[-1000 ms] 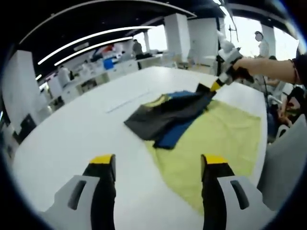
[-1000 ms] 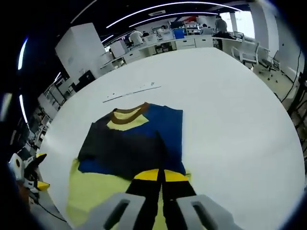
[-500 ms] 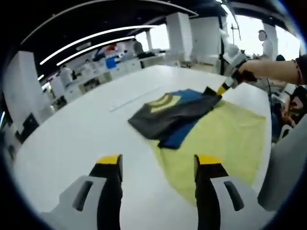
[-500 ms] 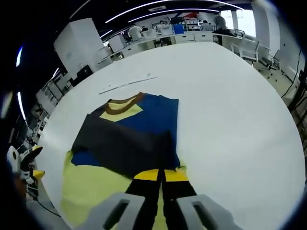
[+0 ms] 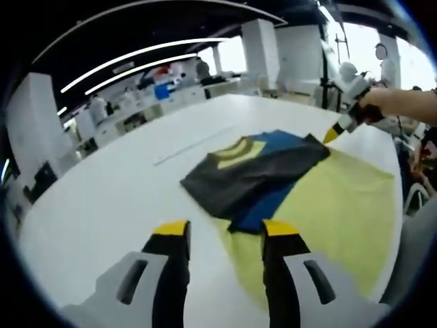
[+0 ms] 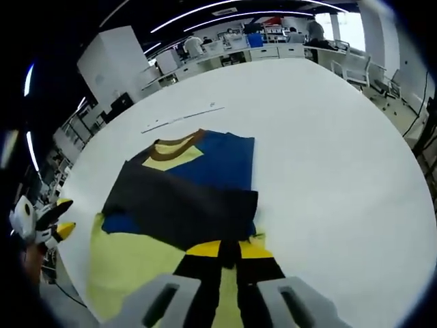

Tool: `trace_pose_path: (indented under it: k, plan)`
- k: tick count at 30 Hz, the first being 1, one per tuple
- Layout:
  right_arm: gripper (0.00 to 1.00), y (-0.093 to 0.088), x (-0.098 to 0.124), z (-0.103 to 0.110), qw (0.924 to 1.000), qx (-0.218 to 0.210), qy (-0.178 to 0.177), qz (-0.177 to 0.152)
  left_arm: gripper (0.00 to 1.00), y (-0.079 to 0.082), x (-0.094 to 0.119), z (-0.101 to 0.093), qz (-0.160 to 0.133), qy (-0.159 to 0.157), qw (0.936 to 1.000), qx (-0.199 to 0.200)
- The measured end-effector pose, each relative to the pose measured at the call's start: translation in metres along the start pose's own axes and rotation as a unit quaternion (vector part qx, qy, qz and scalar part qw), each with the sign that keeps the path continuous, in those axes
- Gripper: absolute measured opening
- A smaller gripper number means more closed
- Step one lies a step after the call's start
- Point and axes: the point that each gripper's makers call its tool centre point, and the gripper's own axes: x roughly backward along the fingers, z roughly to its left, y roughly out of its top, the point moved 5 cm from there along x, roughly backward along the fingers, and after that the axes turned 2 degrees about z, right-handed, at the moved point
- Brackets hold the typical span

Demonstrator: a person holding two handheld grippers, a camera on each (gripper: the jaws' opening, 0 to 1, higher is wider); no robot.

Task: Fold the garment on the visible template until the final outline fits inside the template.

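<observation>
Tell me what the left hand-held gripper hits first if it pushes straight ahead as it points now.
Most likely the blue near edge of the folded garment lying on the yellow template. The left hand-held gripper, jaws apart, points right at it; height above the table is unclear.

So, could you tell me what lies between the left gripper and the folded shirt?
In the left gripper view, bare white table runs from the left gripper to the shirt; beside it, the yellow template reaches toward one jaw.
</observation>
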Motion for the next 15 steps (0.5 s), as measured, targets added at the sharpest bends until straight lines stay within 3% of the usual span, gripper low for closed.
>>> trace_pose_path:
  k: [8,15]
  plan:
    - [0.12,-0.008,-0.006,-0.002,0.9999,-0.002,-0.009,0.013,0.31,-0.002,-0.026,-0.003,0.017,0.001,0.9998,-0.012]
    - [0.10,-0.012,-0.012,-0.001,0.9999,-0.004,-0.009,0.010,0.21,-0.007,-0.049,-0.008,0.039,0.002,0.9987,-0.033]
